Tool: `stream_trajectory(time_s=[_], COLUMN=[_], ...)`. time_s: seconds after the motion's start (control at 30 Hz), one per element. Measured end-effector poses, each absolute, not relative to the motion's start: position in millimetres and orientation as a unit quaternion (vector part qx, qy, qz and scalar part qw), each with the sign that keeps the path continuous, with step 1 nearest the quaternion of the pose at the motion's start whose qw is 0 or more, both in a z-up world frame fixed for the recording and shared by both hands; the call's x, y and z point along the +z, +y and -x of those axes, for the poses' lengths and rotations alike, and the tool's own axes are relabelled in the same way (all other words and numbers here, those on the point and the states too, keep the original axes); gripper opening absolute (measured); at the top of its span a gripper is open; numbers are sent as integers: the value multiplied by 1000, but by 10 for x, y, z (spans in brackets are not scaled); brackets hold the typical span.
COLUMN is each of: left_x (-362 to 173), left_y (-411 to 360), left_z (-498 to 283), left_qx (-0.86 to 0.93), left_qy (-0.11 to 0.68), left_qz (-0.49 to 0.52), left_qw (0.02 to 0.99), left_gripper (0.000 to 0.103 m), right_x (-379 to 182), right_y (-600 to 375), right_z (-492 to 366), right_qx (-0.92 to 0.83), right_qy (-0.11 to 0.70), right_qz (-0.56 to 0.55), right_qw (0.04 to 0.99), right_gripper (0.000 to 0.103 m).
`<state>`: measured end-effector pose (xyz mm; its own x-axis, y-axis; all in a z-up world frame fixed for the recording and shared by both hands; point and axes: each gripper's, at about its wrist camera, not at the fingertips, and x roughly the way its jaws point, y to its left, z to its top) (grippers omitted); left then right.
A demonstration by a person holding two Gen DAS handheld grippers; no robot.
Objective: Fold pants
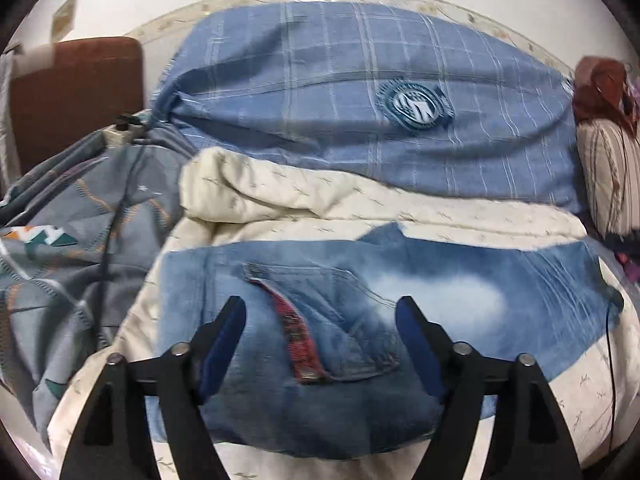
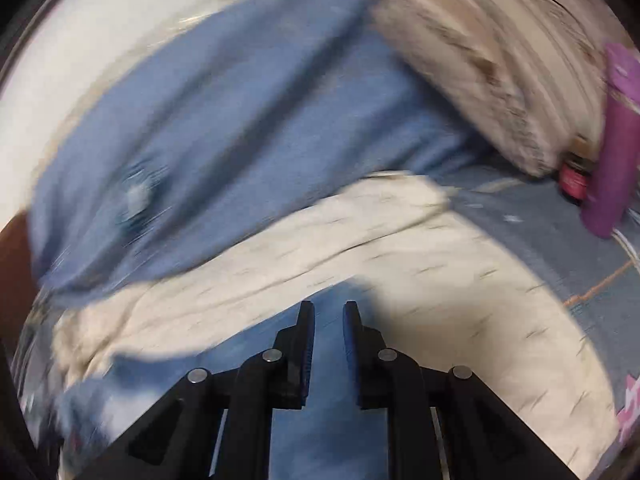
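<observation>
Your left gripper (image 1: 320, 312) hangs wide open over jeans (image 1: 460, 292) on a cream quilt (image 1: 280, 196); your right gripper (image 2: 329, 312) pinches denim, blue pillow (image 1: 360, 80) behind.

bed (image 1: 580, 392) | cream quilt (image 1: 280, 200) | jeans (image 1: 460, 280) atop | blue pillow (image 1: 360, 80)

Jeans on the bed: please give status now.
Left gripper open over jeans. Right gripper shut, hold unclear. Jeans flat on cream quilt. Nothing in the way.
</observation>
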<state>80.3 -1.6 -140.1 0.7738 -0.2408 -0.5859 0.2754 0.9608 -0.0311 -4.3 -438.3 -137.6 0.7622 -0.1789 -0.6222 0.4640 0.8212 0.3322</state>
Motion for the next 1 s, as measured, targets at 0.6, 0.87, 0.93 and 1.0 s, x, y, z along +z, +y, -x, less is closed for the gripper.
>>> stream_trajectory(time_s=[0.6,0.87,0.93,1.0], left_x=[-2013,-1747,-1678,-1678], left_y=[-46,213,320,344], left_z=[-910,-872,-872,-880], left_qx=[-110,-110,-110,-112], left_qy=[439,424,414,414], left_qz=[-82,5,31,40], left_qw=[888,899,903,902], left_gripper=[103,103,103,103], right_x=[-2159,-1622,-1471,-1424], right_y=[-3330,-3095,-2805,-2542], right_z=[-39,-437,-757,-1079], right_qx=[-109,-25,7,32], right_qy=[429,426,427,433], right_qz=[-201,-208,-171,-151], right_qw=[874,880,888,888], right_gripper=[19,20,20,20])
